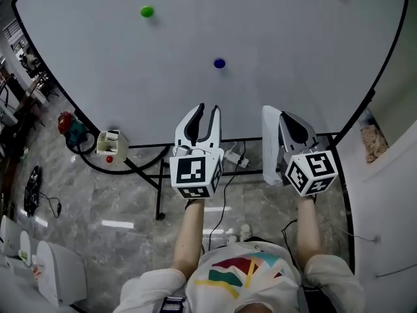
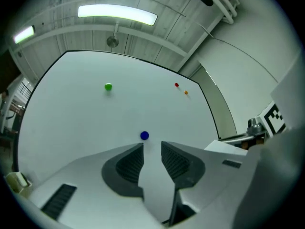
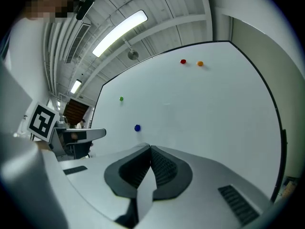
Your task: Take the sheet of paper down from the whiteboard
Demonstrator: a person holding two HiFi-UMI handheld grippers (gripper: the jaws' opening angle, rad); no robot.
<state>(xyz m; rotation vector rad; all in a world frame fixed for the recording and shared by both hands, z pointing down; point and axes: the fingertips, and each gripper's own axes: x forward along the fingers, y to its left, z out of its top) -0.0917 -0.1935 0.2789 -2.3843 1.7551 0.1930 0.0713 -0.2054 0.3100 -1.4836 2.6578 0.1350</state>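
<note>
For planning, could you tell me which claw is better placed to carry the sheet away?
Probably right: the right claw is shut on the sheet; the left claw stands open and empty.

The white sheet of paper (image 1: 270, 149) is off the whiteboard (image 1: 260, 31) (clamped in the right gripper (image 3: 149, 148)).
</note>
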